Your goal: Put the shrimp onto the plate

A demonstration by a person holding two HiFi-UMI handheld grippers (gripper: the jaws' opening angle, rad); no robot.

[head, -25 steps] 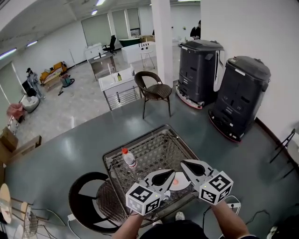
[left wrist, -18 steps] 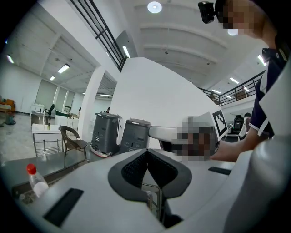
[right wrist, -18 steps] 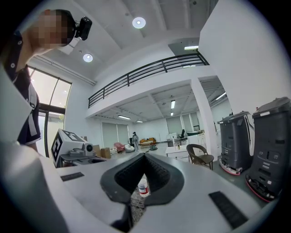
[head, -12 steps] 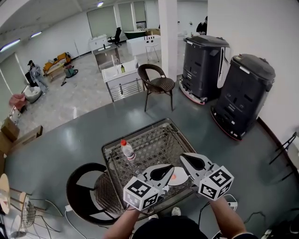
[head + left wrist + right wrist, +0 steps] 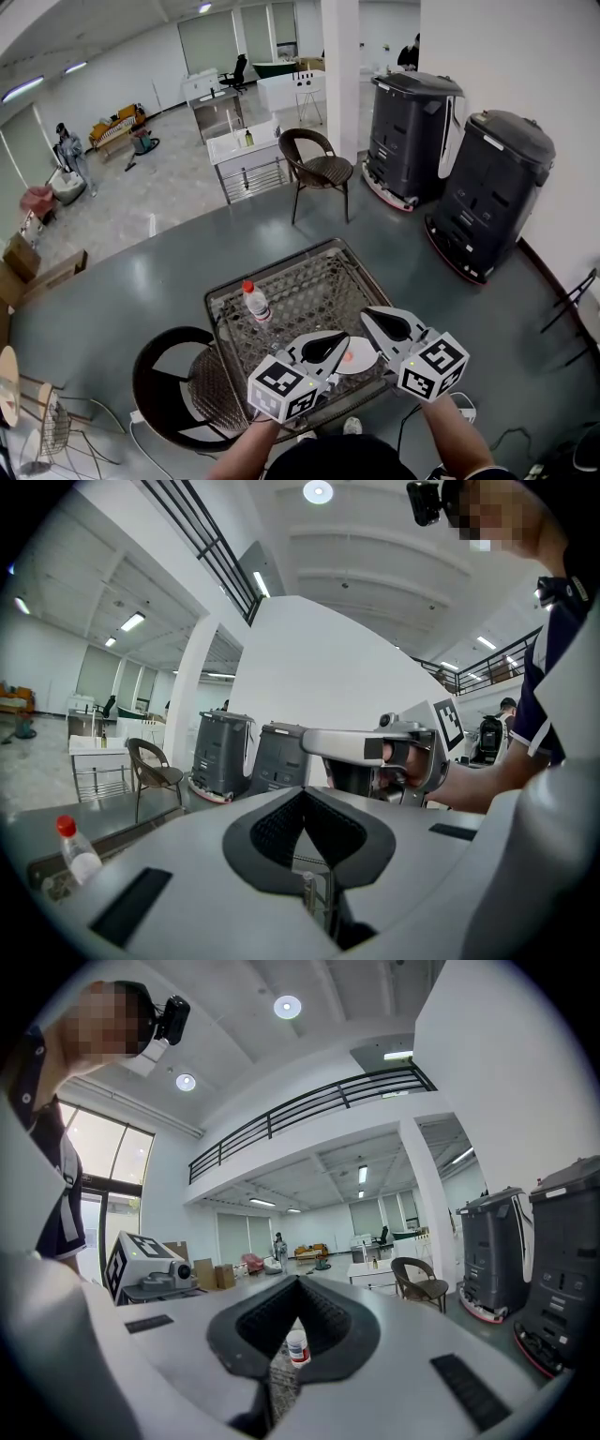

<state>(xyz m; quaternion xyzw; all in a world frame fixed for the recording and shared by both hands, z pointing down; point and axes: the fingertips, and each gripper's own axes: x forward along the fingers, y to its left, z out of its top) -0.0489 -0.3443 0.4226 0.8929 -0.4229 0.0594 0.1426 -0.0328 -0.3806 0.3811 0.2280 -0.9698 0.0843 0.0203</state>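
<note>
Shrimp (image 5: 348, 355) small, orange, on white plate (image 5: 364, 364)

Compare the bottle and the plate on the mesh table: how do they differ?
The bottle stands upright; the plate lies flat. The bottle is clear with a red cap; the plate is white, with a small orange thing on it. The bottle stands in the open at the table's far left; the plate lies near the front edge, partly covered by the left gripper. Both rest on the mesh table.
</note>
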